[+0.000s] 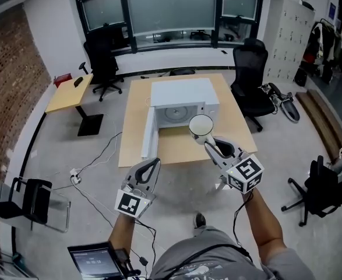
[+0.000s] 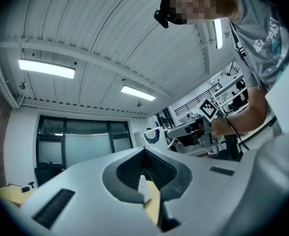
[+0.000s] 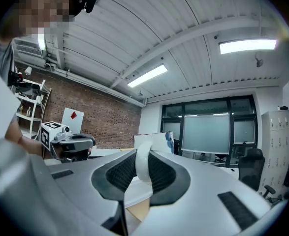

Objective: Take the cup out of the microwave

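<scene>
The white microwave point(image 1: 182, 95) stands on a wooden table point(image 1: 133, 107) with its door point(image 1: 148, 134) swung open to the left. A white cup point(image 1: 201, 125) hangs in the air in front of the open cavity, above the table's near edge. My right gripper point(image 1: 209, 145) is shut on the cup's handle point(image 3: 143, 163); the cup body point(image 3: 156, 140) shows just beyond the jaws. My left gripper point(image 1: 152, 163) is lower and to the left, off the table, with its jaws together and nothing between them. The left gripper view looks up at the ceiling and catches the cup point(image 2: 151, 135).
Black office chairs point(image 1: 249, 77) stand right of and behind the table. A small yellow desk point(image 1: 69, 92) is at the left, a black chair point(image 1: 28, 200) at the near left, another point(image 1: 319, 188) at the right. Cables point(image 1: 95, 162) run across the floor.
</scene>
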A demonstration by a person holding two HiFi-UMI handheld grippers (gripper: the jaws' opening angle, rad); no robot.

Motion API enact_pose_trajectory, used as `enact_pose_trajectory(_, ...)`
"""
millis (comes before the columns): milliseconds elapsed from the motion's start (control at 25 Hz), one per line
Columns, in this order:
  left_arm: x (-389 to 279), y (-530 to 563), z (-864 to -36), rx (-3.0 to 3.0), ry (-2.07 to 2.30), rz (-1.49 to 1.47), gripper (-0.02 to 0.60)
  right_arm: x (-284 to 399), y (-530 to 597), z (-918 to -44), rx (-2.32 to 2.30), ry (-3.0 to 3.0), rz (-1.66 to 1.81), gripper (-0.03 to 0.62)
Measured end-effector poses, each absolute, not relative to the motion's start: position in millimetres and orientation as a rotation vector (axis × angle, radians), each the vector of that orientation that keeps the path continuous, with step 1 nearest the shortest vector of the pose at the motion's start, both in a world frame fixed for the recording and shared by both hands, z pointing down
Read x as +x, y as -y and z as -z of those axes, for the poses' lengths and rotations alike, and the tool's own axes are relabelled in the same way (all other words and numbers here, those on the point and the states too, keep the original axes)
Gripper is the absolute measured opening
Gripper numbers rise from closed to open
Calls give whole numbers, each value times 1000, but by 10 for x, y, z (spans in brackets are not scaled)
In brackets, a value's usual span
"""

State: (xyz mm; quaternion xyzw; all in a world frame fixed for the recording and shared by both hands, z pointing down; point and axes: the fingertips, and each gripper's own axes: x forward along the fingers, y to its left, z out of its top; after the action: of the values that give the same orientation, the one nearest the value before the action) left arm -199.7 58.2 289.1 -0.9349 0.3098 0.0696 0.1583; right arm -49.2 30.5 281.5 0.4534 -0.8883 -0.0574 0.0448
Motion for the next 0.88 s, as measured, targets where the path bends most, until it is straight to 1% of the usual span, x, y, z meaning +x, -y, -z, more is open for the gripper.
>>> enact_pose_trajectory(200,-1712,-513,-2880,-2700,-818,-163,26,-139,-604,-2788,1442,2695,137,74)
enact_pose_trajectory(560,-1000,-261,-2861,-2707,-748,-127,26,739,-930,-2888,1548,2642,83,74)
enact_pose_trajectory(880,-448,-101,-3104,-2730,-770,-99,26,1515,-1023,-3062,1588,2611,58,74)
